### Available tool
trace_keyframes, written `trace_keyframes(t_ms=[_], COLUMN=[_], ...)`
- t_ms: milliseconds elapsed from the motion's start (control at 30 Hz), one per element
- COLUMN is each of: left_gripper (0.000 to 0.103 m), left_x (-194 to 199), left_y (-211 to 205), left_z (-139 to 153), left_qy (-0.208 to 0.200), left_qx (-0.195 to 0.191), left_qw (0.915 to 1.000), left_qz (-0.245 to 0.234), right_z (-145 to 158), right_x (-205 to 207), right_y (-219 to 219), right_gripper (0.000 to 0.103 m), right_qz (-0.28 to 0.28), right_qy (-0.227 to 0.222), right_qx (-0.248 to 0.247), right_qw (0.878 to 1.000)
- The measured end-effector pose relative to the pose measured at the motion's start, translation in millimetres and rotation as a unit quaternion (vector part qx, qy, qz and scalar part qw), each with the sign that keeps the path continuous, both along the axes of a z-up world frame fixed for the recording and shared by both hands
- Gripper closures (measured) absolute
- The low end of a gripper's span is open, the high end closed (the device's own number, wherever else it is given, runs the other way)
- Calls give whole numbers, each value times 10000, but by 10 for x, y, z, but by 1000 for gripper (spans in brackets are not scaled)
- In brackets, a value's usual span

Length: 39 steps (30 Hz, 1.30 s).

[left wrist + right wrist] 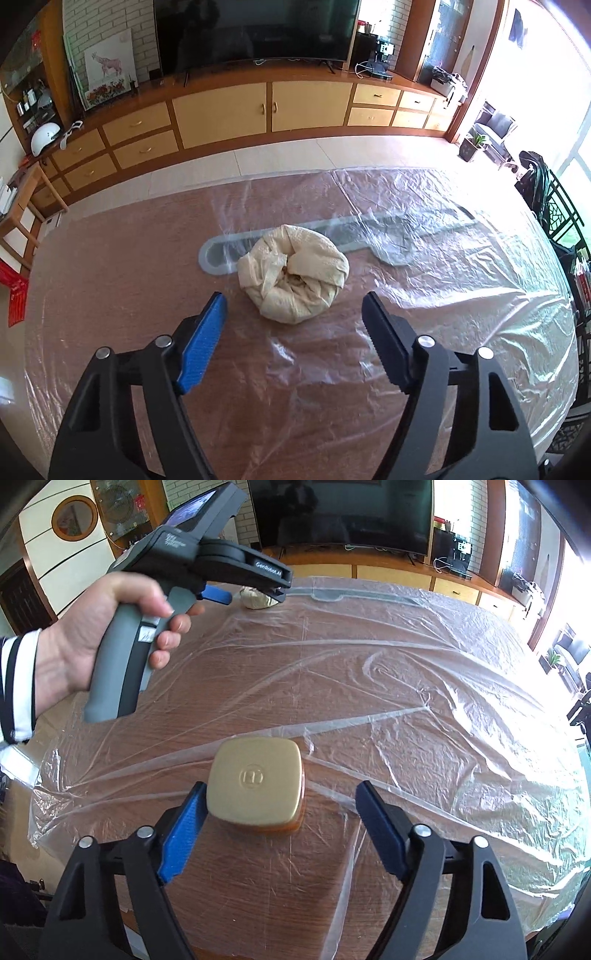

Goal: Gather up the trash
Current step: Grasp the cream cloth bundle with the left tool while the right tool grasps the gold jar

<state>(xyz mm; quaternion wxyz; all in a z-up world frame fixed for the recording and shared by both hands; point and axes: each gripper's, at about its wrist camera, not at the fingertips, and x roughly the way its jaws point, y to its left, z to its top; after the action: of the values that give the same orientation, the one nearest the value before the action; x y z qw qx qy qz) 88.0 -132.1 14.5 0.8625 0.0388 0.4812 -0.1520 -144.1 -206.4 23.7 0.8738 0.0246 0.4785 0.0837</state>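
Plastic-sheeted worktop [129, 266]: left gripper [293, 308] jaws wide, crumpled cream wad [293, 273] just ahead; right gripper [279, 797] jaws wide around gold-lidded jar [255, 784].

Bare table film [332, 369] separates the spread fingers [207, 339] from the crumpled wad [293, 273].

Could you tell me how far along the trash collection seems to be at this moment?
Nothing looks collected yet. The crumpled cream bag lies on the plastic-covered table, just ahead of the open, empty left hand-held gripper. The right hand-held gripper is open around the gold-lidded jar, its left finger near the lid, not yet clamped. No bin is visible; both pickups remain.
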Motion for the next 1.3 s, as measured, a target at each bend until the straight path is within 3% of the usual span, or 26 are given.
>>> trace_keyframes(t_ms=[167, 233, 300, 367, 600, 900, 1300], left_gripper=[42, 51, 52, 53, 53, 53, 53], left_x=[50, 74, 67, 55, -255, -991, -1940], left_y=[2, -1, -10, -5, 69, 325, 342], left_z=[-42, -40, -41, -29, 122, 288, 339], left_qy=[20, -11, -19, -46, -278, -359, -314], left_qx=[-58, -20, -23, -9, -20, -331, -392], left_qw=[10000, 10000, 10000, 10000, 9996, 9988, 9987], left_qz=[31, 6, -9, -24, -65, 11, -59], right_z=[-54, -56, -56, -53, 17, 80, 194], right_x=[13, 5, -4, -18, -21, -62, -263], right_y=[25, 50, 86, 118, -63, -368, -520], right_gripper=[36, 43, 57, 57, 57, 57, 57], right_qz=[21, 81, 176, 239, 73, -177, -106], right_qy=[0, -27, -56, -83, -71, -36, -3], right_qx=[-57, -74, -119, -209, 203, 580, 678], right_qw=[10000, 9999, 9998, 9995, 9997, 9982, 9976])
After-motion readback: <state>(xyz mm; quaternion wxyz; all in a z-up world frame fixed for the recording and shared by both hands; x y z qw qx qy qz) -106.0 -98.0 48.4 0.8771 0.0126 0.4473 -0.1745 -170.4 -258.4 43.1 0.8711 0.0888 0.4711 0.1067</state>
